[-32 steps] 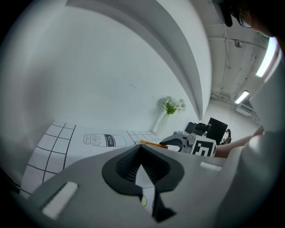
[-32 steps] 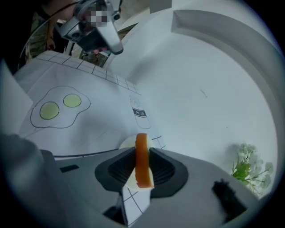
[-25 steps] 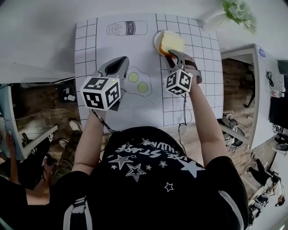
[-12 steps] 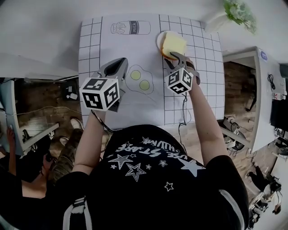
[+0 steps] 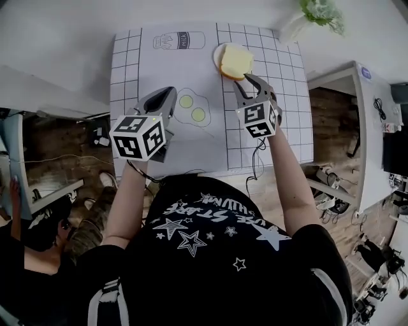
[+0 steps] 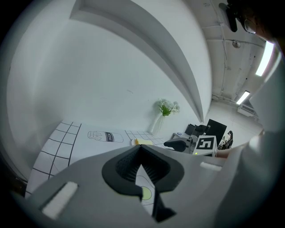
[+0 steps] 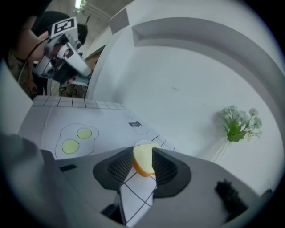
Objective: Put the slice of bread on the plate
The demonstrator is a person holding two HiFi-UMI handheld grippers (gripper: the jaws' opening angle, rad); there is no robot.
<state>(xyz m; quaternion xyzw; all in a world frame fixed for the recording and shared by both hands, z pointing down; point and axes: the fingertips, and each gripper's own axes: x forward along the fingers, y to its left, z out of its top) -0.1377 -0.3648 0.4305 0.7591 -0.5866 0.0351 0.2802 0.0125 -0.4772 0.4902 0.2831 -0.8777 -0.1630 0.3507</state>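
The slice of bread (image 5: 236, 60), pale yellow with a brown crust, lies on the small white plate (image 5: 218, 52) at the far side of the mat. My right gripper (image 5: 247, 83) hovers just short of the plate. Its jaws have just been opening and stand open, with nothing between the pads. In the right gripper view the bread (image 7: 142, 159) shows through the gap, lying ahead of the tips on the plate (image 7: 141, 144). My left gripper (image 5: 168, 95) is shut and empty over the mat's left half, beside the drawn eggs (image 5: 191, 108). The left gripper view shows its tips (image 6: 141, 149) meeting.
A white paper mat (image 5: 137, 70) with a grid border, a drawn milk bottle (image 5: 178, 41) and fried eggs covers the small table. A vase of green flowers (image 5: 315, 16) stands off the far right corner. Floor and other desks (image 5: 357, 121) lie on either side.
The right gripper has drawn back off the bread, risen and rolled, its jaws spreading wider. The bread stays on the plate. The left gripper has drifted slightly.
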